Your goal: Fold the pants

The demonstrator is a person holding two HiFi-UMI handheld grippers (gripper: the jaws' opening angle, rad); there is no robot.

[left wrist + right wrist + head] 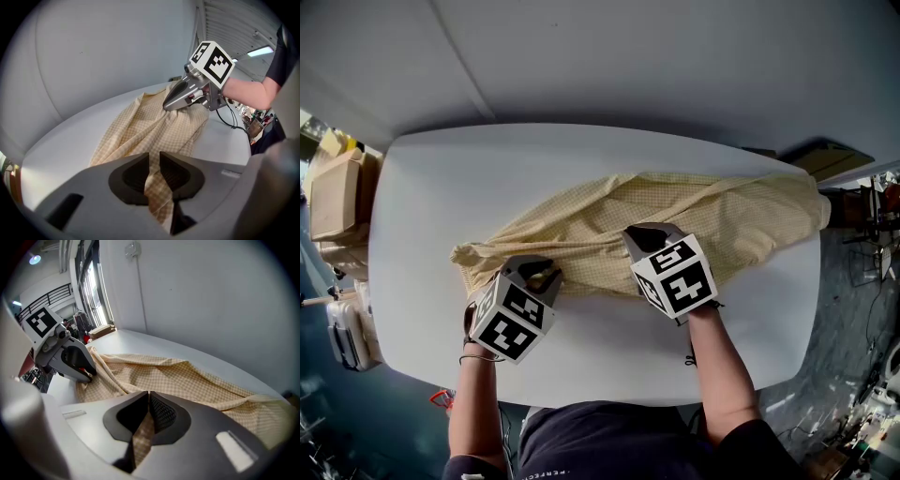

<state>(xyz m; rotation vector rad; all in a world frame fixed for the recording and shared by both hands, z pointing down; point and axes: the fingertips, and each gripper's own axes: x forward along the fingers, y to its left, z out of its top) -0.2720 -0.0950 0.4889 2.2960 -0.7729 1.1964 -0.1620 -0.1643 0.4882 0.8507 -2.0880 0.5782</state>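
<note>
1. Pants [694,220], pale yellow with a fine check, are lying crumpled lengthwise on the table [431,197]. In the head view they are running from the left near part towards the right rim, which one end is reaching.
2. Table, white with rounded corners, is bearing the pants on its middle and near half.
3. Left tongs [542,275] are gripping the near edge of the pants, close to the cloth's left end. In the left gripper view the jaws are standing a narrow way apart, with a fold of checked cloth pressed between the pads and trailing out below them.
4. Right tongs [649,236] are gripping the same near edge, about midway along the pants. In the right gripper view the jaws are sitting almost together, with a thin fold of the cloth pinched between them.
5. Both tongs are pointing steeply down at the side of the pants nearest the person. Loose ridges of cloth are running between the two grips. The bulk of the pants is lying beyond the tongs and off to the right of the right tongs.
6. Each gripper view is showing the other tongs' tip buried in the checked cloth across the folds.
7. Forearms [722,366] of the person are reaching in from the near side, one behind each tongs.
8. Tan box-like objects [337,192] are standing beside the table's left end, apart from the pants.
</note>
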